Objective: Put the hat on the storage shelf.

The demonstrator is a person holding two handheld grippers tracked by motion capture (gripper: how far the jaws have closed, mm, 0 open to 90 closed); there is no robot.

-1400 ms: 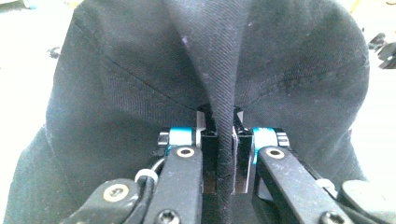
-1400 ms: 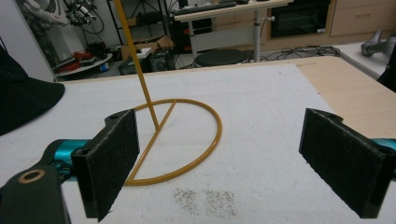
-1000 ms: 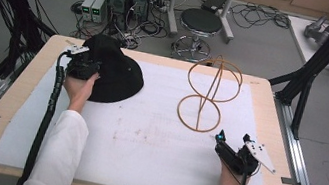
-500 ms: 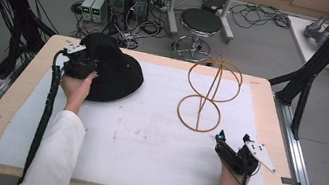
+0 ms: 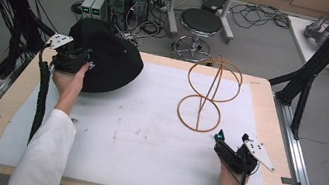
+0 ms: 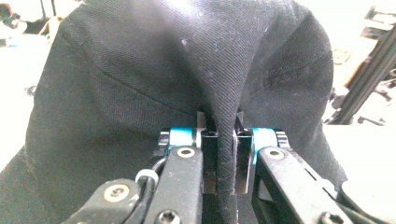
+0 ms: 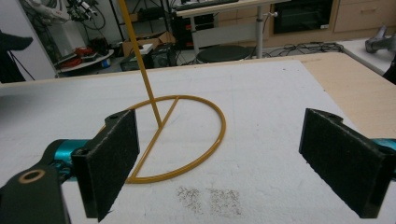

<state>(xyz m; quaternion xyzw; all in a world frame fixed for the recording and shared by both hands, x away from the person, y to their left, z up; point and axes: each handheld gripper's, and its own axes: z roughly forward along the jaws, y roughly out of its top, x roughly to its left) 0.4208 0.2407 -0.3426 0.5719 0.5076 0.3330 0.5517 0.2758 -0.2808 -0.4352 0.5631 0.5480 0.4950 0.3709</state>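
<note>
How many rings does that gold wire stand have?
2: the base ring lies flat on the white mat; the upper ring stands upright on the stand's post.

The right gripper [image 7: 219,158] is hovering low over the counter [image 7: 280,116], its two black padded jaws standing wide apart with nothing between them. Beyond the gap, a yellow wire stand [image 7: 175,135] is sitting on the white sheet [image 7: 261,154] that is covering the counter: a flat ring base crossed by a straight bar, with a thin rod rising from the bar and leaning slightly left out of the top of the frame. A patch of dark specks [image 7: 208,200] is lying on the sheet just in front of the ring. A round black stool [image 7: 226,52] is standing past the far edge.
</note>
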